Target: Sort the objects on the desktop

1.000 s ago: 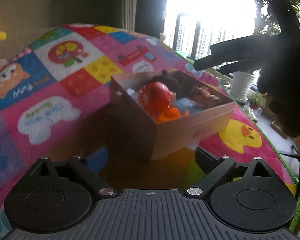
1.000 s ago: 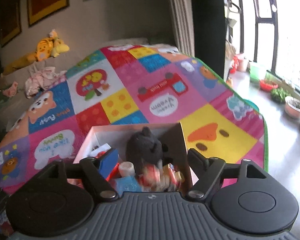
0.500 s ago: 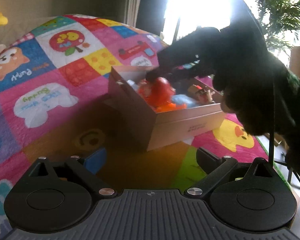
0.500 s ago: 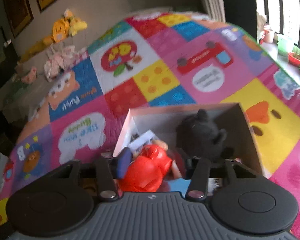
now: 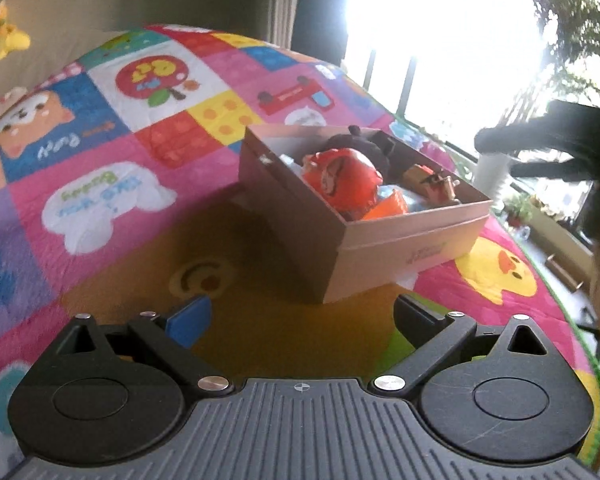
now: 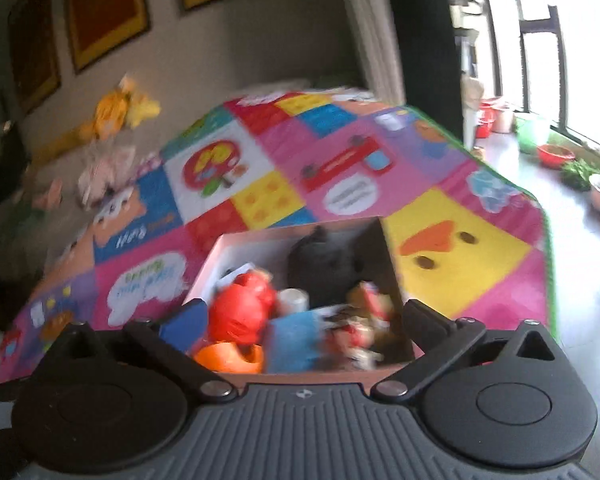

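red round plastic toy (image 6: 240,314) lies in open brown cardboard box (image 5: 404,240), at 9 o'clock of black plush toy (image 6: 328,264) | right gripper (image 6: 300,320) over box's near edge, jaws opening wide, gripping nothing | left gripper (image 5: 300,316) wide, empty, above patchwork play mat (image 5: 112,200), box at 12 o'clock

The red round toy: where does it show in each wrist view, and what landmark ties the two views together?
Left wrist: the red round toy sits right of centre, at the box's near-left side.
Right wrist: it is low, left of centre, beside the left fingertip.
Shared landmark: the black plush behind it.
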